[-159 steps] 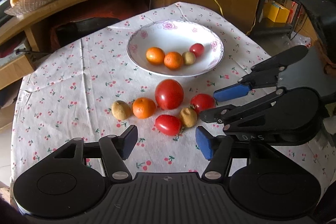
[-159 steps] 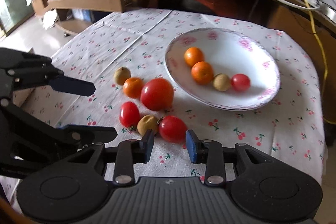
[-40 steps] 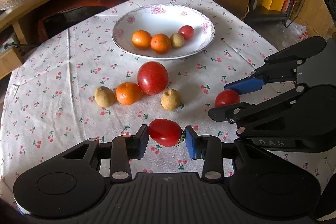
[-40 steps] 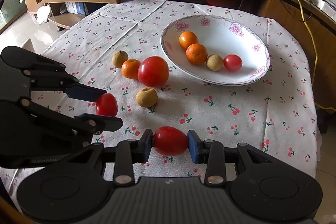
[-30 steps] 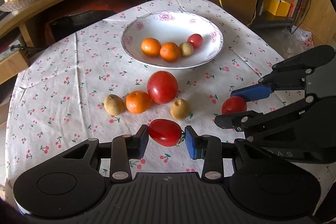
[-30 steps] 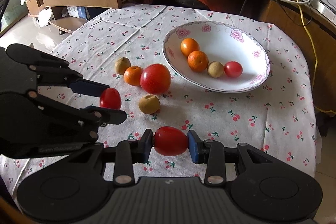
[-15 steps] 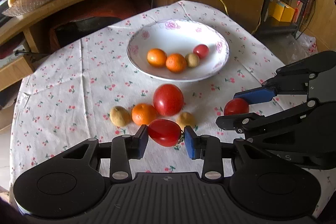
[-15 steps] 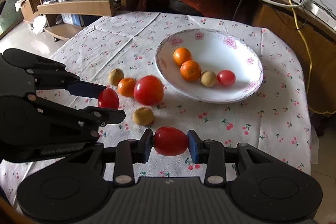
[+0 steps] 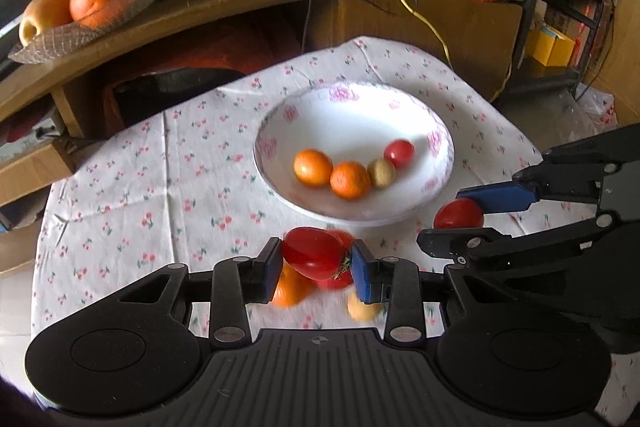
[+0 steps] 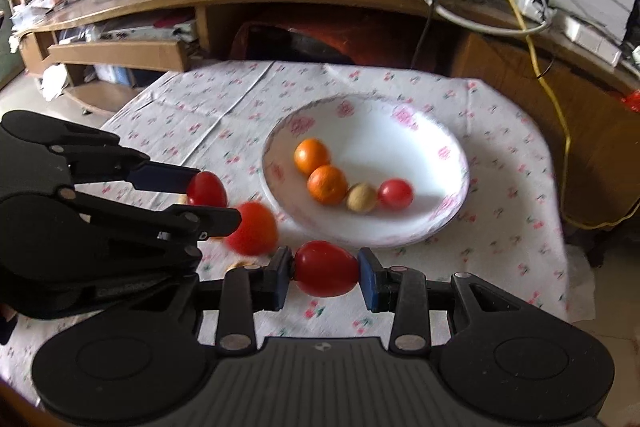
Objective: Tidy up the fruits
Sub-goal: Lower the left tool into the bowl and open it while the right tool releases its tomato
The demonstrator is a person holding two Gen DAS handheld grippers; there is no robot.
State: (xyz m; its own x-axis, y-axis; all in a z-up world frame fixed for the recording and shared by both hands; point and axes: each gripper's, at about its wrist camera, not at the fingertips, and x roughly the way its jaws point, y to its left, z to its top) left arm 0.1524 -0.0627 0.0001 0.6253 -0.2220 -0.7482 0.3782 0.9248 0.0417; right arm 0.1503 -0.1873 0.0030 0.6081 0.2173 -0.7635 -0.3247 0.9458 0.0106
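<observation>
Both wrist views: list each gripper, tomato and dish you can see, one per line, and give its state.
Left gripper: shut on left tomato, held above the cloth.
Right gripper: shut on right tomato, lifted.
White bowl: upright, holds four small fruits.
Glass dish: on the shelf, piled with fruit.

Bright daylight, soft shadows, fisheye warp at edges, slight motion blur throughout.

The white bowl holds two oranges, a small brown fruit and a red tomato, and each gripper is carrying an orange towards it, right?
Not quite. The white bowl does hold those four, but each gripper carries a red tomato, not an orange: the left gripper in the left wrist view, the right gripper in the right wrist view.
</observation>
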